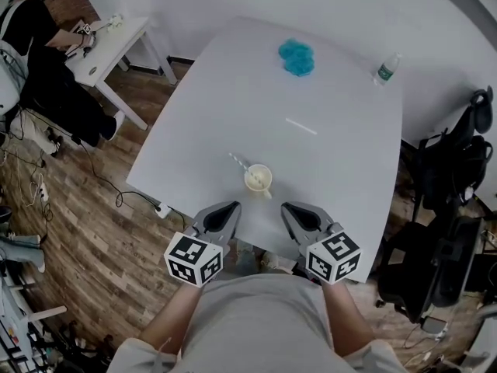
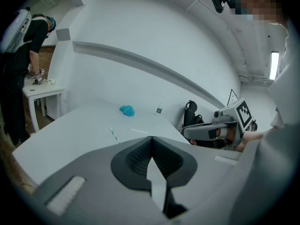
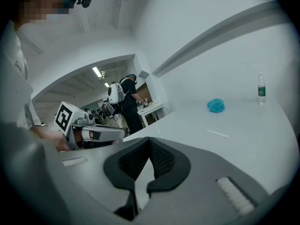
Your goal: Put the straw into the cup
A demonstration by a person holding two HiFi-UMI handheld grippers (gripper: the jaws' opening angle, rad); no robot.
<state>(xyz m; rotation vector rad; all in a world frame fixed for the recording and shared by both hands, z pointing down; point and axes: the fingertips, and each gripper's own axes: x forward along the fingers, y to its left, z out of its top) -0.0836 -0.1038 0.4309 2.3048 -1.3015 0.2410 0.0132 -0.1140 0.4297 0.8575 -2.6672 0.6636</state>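
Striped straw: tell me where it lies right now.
In the head view the striped straw lies flat on the white table, just left of the cup and ahead of the left gripper.

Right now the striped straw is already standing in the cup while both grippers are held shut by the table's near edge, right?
Not quite. The striped straw isn't in the cup; it lies flat on the table just beside it, as the head view shows. The left gripper and right gripper are indeed held shut by the near edge.
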